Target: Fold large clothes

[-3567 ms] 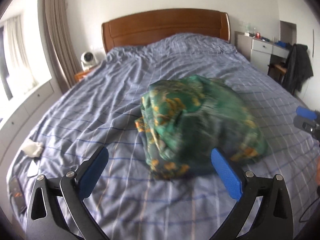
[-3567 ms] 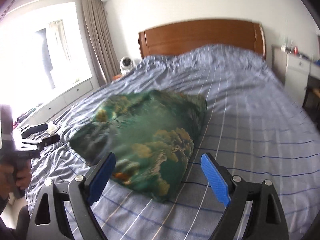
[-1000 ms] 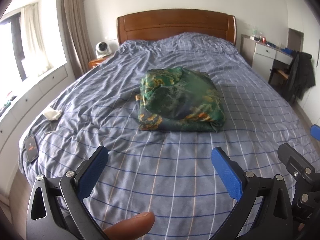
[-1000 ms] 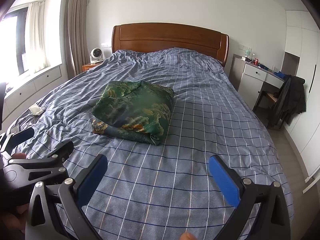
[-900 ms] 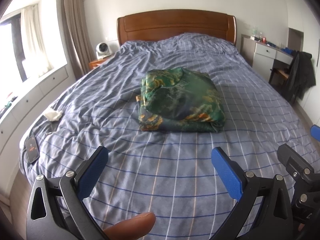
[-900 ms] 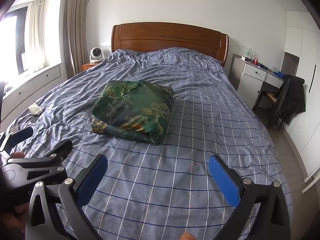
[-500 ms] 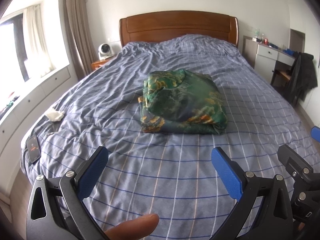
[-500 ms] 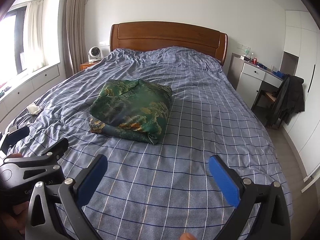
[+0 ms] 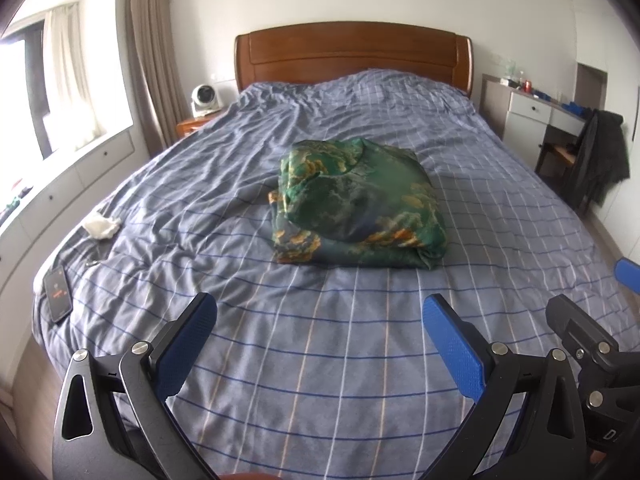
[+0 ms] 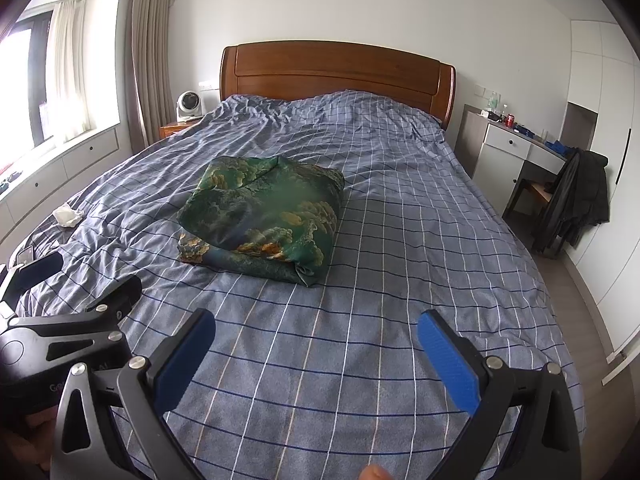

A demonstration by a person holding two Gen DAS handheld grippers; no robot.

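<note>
A green garment with orange and gold print (image 9: 356,208) lies folded into a thick bundle in the middle of the bed (image 9: 320,340). It also shows in the right wrist view (image 10: 266,216). My left gripper (image 9: 320,344) is open and empty, held back over the foot of the bed, well short of the bundle. My right gripper (image 10: 314,354) is open and empty too, also back near the foot. Each gripper shows at the edge of the other's view.
The bed has a blue checked cover and a wooden headboard (image 9: 352,52). A white tissue (image 9: 100,226) and a phone (image 9: 58,292) lie near the left edge. A fan (image 9: 204,100) stands on the nightstand. A desk and a chair with a dark jacket (image 10: 576,200) stand to the right.
Both grippers let go of the bundle and pulled back toward the foot of the bed. In the last second they have drifted back a little more. The bundle lies still.
</note>
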